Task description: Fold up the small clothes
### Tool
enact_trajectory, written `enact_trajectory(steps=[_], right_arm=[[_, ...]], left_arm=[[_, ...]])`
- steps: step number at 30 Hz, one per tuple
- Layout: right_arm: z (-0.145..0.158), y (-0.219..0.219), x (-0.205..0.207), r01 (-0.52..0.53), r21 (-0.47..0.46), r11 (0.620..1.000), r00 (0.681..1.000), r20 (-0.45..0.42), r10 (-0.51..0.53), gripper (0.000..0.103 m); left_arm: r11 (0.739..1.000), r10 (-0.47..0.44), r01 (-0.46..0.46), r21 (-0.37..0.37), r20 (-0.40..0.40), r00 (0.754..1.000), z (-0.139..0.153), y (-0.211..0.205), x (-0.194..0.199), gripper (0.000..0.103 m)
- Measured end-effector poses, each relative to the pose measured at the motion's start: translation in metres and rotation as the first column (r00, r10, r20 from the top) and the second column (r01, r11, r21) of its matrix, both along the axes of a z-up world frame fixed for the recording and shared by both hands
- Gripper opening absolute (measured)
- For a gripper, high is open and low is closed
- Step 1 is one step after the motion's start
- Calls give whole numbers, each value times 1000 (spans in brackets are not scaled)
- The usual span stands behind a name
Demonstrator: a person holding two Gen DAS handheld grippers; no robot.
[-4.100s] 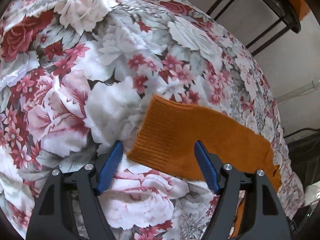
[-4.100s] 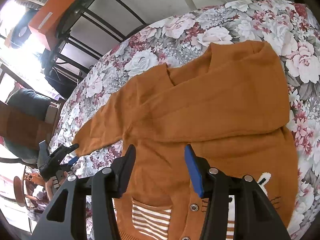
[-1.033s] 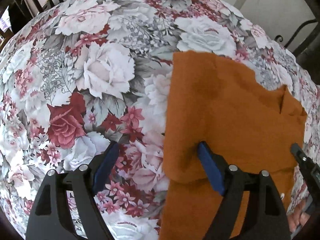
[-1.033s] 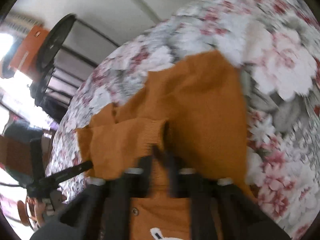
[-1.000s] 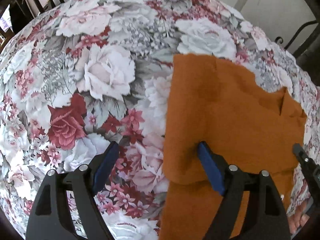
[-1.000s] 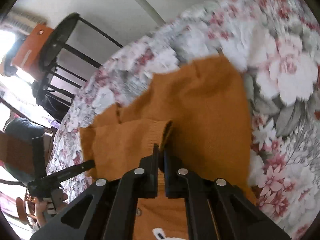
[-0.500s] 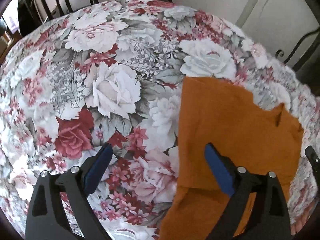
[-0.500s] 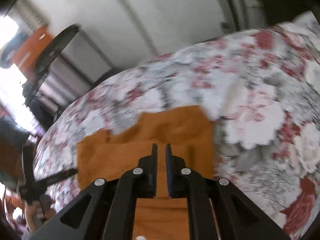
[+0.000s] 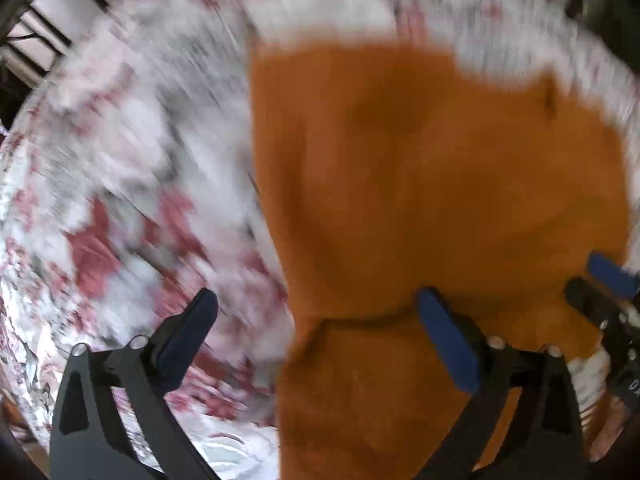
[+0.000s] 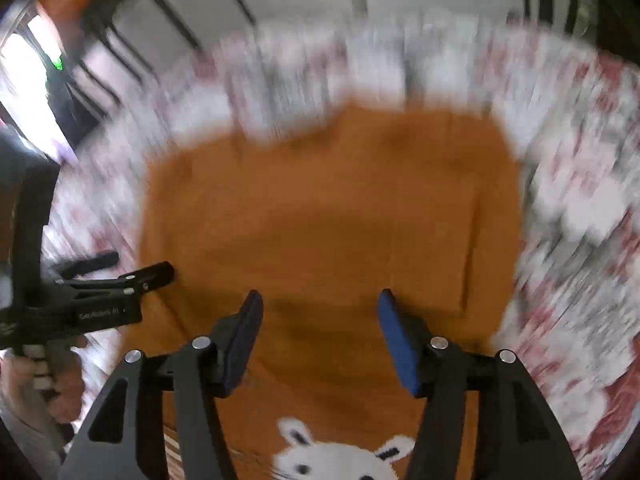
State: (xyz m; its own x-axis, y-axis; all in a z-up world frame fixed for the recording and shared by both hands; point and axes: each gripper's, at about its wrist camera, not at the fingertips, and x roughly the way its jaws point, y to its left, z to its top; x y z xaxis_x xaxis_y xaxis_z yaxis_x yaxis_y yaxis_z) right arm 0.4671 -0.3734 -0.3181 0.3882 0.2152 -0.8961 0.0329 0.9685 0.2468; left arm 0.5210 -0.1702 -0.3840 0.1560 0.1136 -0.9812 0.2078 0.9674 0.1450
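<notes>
Sweater point(image 10: 328, 216) of orange knit lies flat on the flowered counter point(image 9: 132, 168), its sleeves already turned in across the body so the top half reads as one neat block; a white rabbit point(image 10: 340, 456) knitted on the front shows at the near edge in the right wrist view. Both frames are smeared with motion, so finer creases cannot be made out.

Left tongs point(image 9: 320, 320) stand wide apart, one pad over bare cloth of the counter and the other over the sweater's left side, with the folded sleeve's edge running between them but nothing pinched. Right tongs point(image 10: 320, 320) have just been opening and now gape partway above the middle of the sweater, gripping nothing; the fabric lies under them, not between the pads. That fits a sleeve fold just let go, to my reading.

With both tongs free and pointing down over the garment, the likely next need is a grip on the hem or shoulders to fold the body in half.
</notes>
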Motion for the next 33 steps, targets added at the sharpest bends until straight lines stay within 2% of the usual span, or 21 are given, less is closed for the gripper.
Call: enact_trajectory(steps=[1, 3, 5, 7, 9, 10, 12, 13, 15, 16, 17, 19, 21, 23, 25, 28, 29, 31, 32, 33], right_arm=[[5, 0, -2, 6, -3, 1000, 1000, 9, -6, 60], [22, -2, -5, 25, 12, 1000, 1000, 13, -26, 60], [47, -5, -16, 43, 40, 998, 996, 77, -46, 60], [58, -5, -27, 35, 30, 999, 996, 80, -37, 64], [53, -5, -38, 23, 12, 1000, 999, 39, -23, 66], [42, -5, -46, 22, -1, 1000, 1000, -12, -22, 68], [2, 4, -55, -11, 19, 1000, 986, -167, 14, 76], [-7, 7, -63, -52, -1, 999, 984, -172, 51, 78], [-7, 17, -73, -129, -85, 988, 984, -131, 117, 77], [5, 19, -76, -102, -107, 989, 987, -134, 87, 77], [15, 17, -80, -72, -84, 994, 990, -126, 61, 77], [48, 7, -95, -18, 41, 999, 999, -50, 20, 77], [69, -1, -109, 1, 69, 998, 1000, -12, 0, 77], [81, -17, -128, 47, 121, 992, 999, 0, -47, 77], [81, -34, -151, 110, 202, 973, 994, -24, -107, 77], [76, -54, -181, 167, 277, 946, 986, -56, -157, 77], [71, -48, -187, 178, 293, 939, 984, -63, -167, 77], [62, -53, -206, 209, 345, 915, 978, -82, -193, 76], [58, -53, -209, 222, 365, 904, 975, -91, -202, 76], [56, -55, -213, 234, 382, 894, 972, -101, -211, 76]], left_arm=[[1000, -4, 4, 23, 0, 1000, -4, -1, -2, 99], [1000, 1, -1, 26, 18, 1000, 8, -2, -4, 98], [999, 12, -10, -35, 56, 998, 34, 0, -7, 98], [995, 31, -23, -98, 80, 996, 52, 5, -13, 98], [993, 28, -21, -120, 53, 998, 54, 10, -27, 98], [994, 28, -26, -102, 16, 999, 47, 14, -37, 98], [998, 22, -27, -52, -88, 996, 20, 18, -52, 99], [1000, 9, -13, -28, -138, 990, 0, 20, -63, 99], [1000, -7, 6, -11, -70, 998, 8, 22, -77, 99], [1000, -10, 10, -4, -69, 998, 13, 22, -82, 99], [1000, -5, 5, -2, -72, 997, 22, 25, -90, 99], [1000, -3, 2, -15, -56, 998, 40, 32, -110, 98], [999, -9, 7, -41, -45, 999, 56, 42, -129, 98], [995, 16, -23, -101, -67, 998, 68, 61, -147, 98], [977, 70, -91, -195, -112, 991, 73, 84, -161, 98], [928, 140, -196, -315, -193, 971, 72, 112, -171, 98], [914, 154, -219, -341, -206, 966, 71, 123, -183, 98], [892, 164, -237, -385, -213, 963, 83, 129, -179, 98], [878, 164, -238, -415, -207, 964, 86, 149, -190, 98], [861, 167, -247, -445, -211, 963, 89, 153, -189, 98]])
